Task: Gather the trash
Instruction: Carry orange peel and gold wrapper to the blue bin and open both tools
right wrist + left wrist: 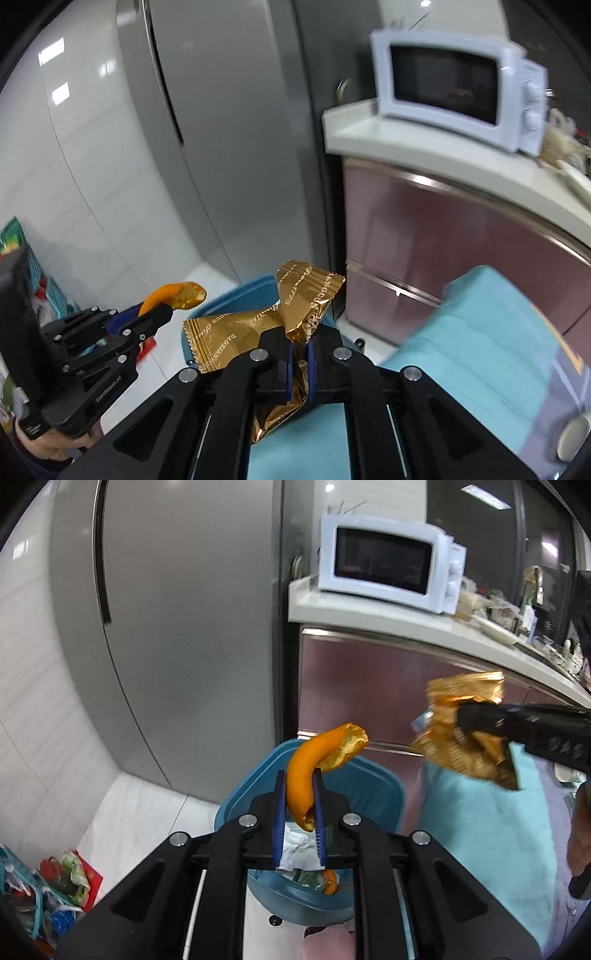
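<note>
My left gripper (pixel 300 775) is shut on a curved orange peel (pixel 306 771) with a bit of gold foil at its tip, held over the blue trash bin (pixel 380 786). The bin holds white paper and other scraps. My right gripper (pixel 300 345) is shut on crumpled gold wrappers (pixel 295 306). In the left wrist view the wrappers (pixel 465 727) hang to the right of the bin, above a teal cloth. In the right wrist view the left gripper (pixel 162 314) with the peel (pixel 173 293) is at the left, and the bin's rim (pixel 255 286) shows behind the wrappers.
A grey fridge (pixel 177 627) stands behind the bin. A white microwave (pixel 391 565) sits on a cluttered counter (pixel 424 627) over pink cabinets. A teal cloth (pixel 498 830) covers a surface at right. A basket with packets (pixel 44 890) sits on the floor at left.
</note>
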A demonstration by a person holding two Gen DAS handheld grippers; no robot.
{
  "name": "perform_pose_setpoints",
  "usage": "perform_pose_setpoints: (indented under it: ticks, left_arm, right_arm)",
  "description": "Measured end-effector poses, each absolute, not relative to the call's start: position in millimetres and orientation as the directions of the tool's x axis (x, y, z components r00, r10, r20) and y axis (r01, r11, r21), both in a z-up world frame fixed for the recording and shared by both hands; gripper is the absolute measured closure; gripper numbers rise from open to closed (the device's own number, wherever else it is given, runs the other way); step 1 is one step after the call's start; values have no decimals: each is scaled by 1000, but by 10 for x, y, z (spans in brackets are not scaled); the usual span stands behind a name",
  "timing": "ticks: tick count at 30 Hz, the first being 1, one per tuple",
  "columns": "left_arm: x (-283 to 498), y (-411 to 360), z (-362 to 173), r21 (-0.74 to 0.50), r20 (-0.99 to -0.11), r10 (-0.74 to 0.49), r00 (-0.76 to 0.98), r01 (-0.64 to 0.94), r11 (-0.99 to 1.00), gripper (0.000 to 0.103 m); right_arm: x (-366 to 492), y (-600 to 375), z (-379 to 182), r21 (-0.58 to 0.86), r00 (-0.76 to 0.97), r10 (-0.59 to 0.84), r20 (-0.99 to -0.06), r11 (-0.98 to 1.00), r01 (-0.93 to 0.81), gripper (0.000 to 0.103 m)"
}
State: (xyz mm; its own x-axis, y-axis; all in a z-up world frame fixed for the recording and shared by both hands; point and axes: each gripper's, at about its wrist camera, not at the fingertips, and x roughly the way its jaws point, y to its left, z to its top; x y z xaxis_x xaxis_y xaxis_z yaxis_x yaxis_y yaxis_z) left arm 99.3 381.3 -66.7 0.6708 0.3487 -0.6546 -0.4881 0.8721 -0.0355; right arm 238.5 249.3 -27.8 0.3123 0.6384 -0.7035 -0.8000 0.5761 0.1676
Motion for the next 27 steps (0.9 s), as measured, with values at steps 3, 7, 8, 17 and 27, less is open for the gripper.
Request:
perform_pose_setpoints:
  ticks: [3,7,8,17,27]
  left_arm:
    - [1130,3953,-857,-58,-687,325,650,-495,867,90]
    - [1264,4090,-1130,-80,-726,299,620,-507,859,87]
    - [1297,4111,-1182,-81,-732,294,614,-507,858,86]
    - [1415,4163,-1404,-59,-744,321,586,-536,842,59]
    - [1150,3972,-993,-67,-652,389,651,-560,826,7]
  right_arm:
    - [2439,2794,-501,144,279,599,-751,561,-815,98]
    - [2486,3068,-795,113,236,534,-812,541,-834,97]
    - [2480,3091,-842,95,241,519,-820,540,-836,95]
    - [2623,3286,-1171,107,194,462,-865,549,-829,47]
    - [2605,2843,-855,171,236,553,-799,586,-792,35]
